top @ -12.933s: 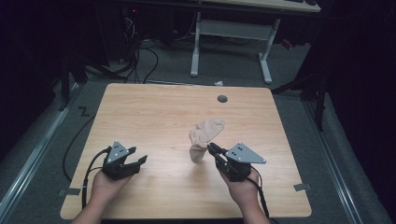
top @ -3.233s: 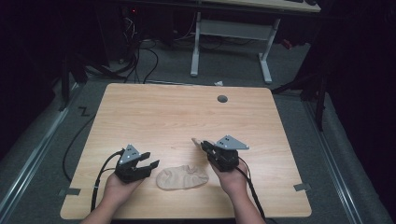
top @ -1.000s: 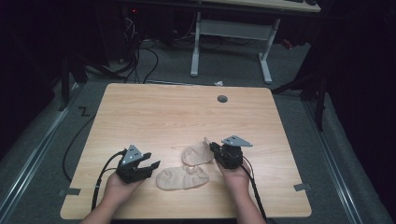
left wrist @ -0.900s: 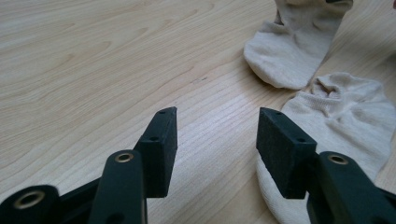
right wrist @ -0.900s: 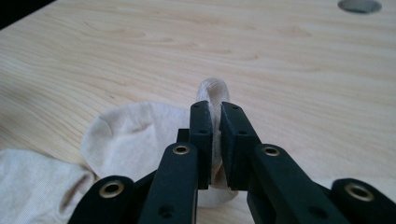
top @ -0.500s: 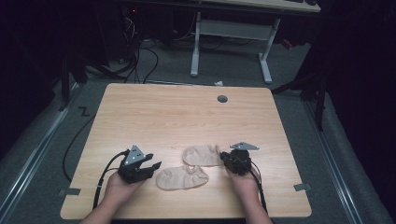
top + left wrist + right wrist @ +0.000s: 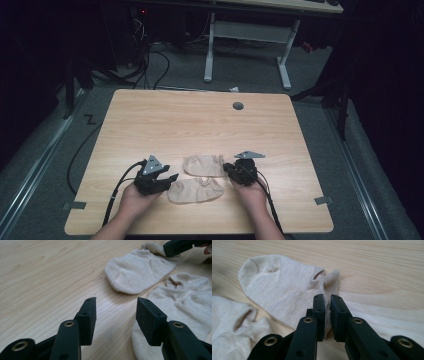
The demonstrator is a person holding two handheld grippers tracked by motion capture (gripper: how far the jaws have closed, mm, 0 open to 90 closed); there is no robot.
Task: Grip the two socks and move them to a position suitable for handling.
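- Two beige ankle socks lie flat on the wooden tabletop [image 7: 200, 120], near the person's edge, between the two grippers.
- Farther sock [image 7: 204, 165]: it lies with its toe toward the left gripper and its cuff end toward the right gripper. In the right gripper view it [image 7: 284, 287] spreads flat, toe at upper left, cuff opening puckered near the jaws.
- Nearer sock [image 7: 196, 190]: it lies just in front of the farther one, their edges touching or nearly so. In the left gripper view it [image 7: 185, 302] lies at the right, with its cuff bunched.
- Right gripper [image 7: 231, 170]: it is low on the tabletop at the farther sock's cuff end. Its fingers [image 7: 319, 307] stand narrow, pinched on the edge of that sock's fabric, which passes between them.
- Left gripper [image 7: 170, 178]: it rests at the toe end of the nearer sock. Its fingers [image 7: 88, 315] stand wide apart with bare wood between them; the right-hand finger hangs over the sock's edge without clasping it.
- Both hands [image 7: 137, 197] come in from the near edge, a cable trailing from each gripper.
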